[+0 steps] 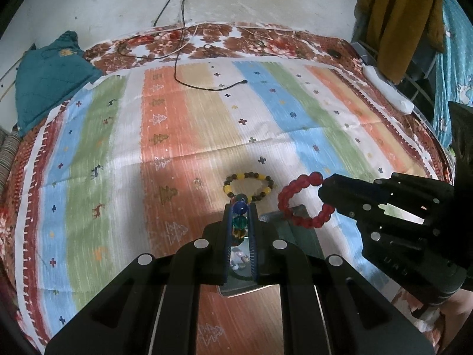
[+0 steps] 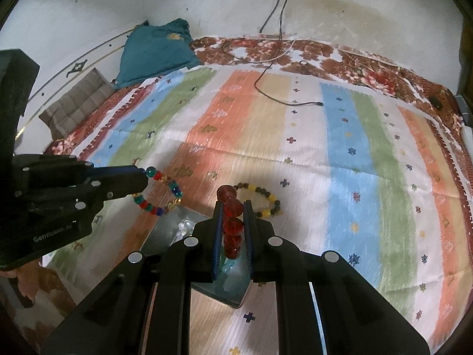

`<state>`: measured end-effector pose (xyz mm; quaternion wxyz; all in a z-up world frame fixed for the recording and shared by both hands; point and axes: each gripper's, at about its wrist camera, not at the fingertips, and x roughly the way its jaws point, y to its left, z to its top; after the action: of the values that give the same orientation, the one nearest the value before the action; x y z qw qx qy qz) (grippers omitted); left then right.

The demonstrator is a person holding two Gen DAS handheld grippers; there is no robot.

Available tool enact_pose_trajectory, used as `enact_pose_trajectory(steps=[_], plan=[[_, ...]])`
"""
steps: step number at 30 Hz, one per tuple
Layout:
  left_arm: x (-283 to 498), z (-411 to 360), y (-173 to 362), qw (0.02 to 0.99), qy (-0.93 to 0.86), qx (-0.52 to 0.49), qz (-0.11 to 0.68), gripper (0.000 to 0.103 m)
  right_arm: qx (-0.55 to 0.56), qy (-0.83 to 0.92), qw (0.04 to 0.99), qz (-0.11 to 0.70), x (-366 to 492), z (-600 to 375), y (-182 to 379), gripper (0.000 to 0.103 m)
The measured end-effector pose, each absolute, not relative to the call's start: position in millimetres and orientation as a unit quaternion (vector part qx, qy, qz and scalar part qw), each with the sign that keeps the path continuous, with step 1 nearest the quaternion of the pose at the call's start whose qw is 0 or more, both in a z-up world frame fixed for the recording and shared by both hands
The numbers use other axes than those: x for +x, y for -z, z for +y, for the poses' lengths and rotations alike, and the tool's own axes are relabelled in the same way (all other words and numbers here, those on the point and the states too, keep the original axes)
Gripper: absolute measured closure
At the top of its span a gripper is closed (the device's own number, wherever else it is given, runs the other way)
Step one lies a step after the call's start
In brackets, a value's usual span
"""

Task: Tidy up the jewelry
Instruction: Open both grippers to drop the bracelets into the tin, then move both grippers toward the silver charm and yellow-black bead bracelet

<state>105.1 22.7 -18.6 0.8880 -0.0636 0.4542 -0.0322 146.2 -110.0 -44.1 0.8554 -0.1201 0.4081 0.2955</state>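
Observation:
My left gripper [image 1: 240, 207] is shut on a multicoloured bead bracelet [image 1: 239, 216]; in the right wrist view that bracelet [image 2: 161, 190] hangs from the left gripper [image 2: 145, 174] as a loop. My right gripper [image 2: 232, 207] is shut on a red bead bracelet [image 2: 232, 216]; in the left wrist view the red bracelet [image 1: 298, 201] hangs as a ring from the right gripper [image 1: 322, 192]. Both are held over a glass tray [image 1: 301, 230], which also shows below the right gripper [image 2: 165, 233]. A yellow and dark bead bracelet [image 1: 248, 186] lies on the striped cloth beyond the tray [image 2: 263, 199].
The striped cloth [image 1: 177, 136] covers a bed with a floral sheet [image 1: 236, 41]. A black cable [image 1: 207, 87] lies at the back. A teal garment [image 1: 50, 77] sits far left; a white power strip [image 1: 387, 88] lies at the right edge.

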Motion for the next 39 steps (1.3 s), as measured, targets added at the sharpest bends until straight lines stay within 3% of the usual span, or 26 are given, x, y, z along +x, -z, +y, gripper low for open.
enact_pose_trajectory(steps=[21,23,25,28,30,39], plan=[[84,12,22,0.886,0.034,-0.058,0.459,0.093,-0.112,-0.299,0.850,0.419,127,-120,49,0.089],[85,14,23,0.886,0.024,-0.058,0.459,0.091,-0.112,-0.291,0.852,0.420,129,-121,49,0.084],[87,18,23,0.886,0.011,-0.062,0.460,0.090,-0.112,-0.283,0.855,0.420,132,-123,49,0.069],[88,23,25,0.884,-0.001,-0.061,0.463,0.086,-0.110,-0.269,0.855,0.429,140,-127,51,0.069],[89,25,26,0.884,-0.006,-0.061,0.464,0.077,-0.111,-0.263,0.854,0.434,144,-128,53,0.069],[102,35,34,0.876,-0.025,-0.064,0.477,0.069,-0.120,-0.240,0.851,0.451,161,-127,60,0.063]])
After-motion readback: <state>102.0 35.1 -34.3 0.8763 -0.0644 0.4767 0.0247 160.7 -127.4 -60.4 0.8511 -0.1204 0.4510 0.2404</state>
